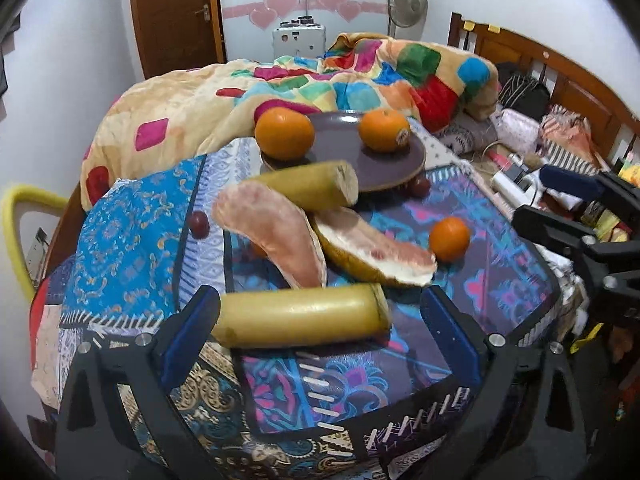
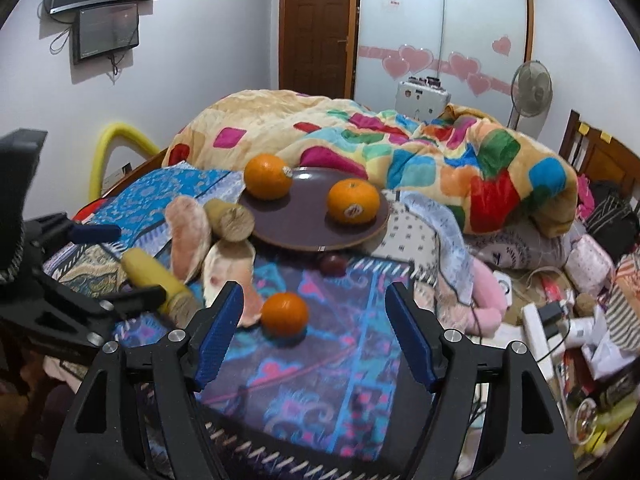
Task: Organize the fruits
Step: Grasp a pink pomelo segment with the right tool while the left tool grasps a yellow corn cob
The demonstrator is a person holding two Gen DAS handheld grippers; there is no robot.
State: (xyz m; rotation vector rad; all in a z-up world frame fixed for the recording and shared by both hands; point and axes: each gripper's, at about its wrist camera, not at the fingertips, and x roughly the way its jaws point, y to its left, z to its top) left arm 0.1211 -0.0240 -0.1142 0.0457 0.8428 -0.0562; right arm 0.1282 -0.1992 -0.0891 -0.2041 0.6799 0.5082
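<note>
A dark purple plate (image 1: 352, 160) (image 2: 304, 216) holds two oranges (image 1: 285, 133) (image 1: 383, 129) (image 2: 268, 182) (image 2: 353, 201). A third orange (image 1: 449, 238) (image 2: 285, 314) lies on the patterned cloth. Two yellow-green cut stalks (image 1: 308, 189) (image 1: 300, 321) and two pomelo peel pieces (image 1: 272, 236) (image 1: 376, 252) lie in front of the plate. My left gripper (image 1: 320, 320) is open, its jaws either side of the near stalk. My right gripper (image 2: 316, 320) is open, just short of the loose orange.
Two dark red small fruits (image 1: 199, 224) (image 1: 418, 186) lie on the cloth. A colourful quilt (image 1: 280, 84) is heaped behind the plate. Clutter, cables and a white power strip (image 2: 536, 332) lie to the right. A yellow tube (image 2: 108, 144) stands at the left.
</note>
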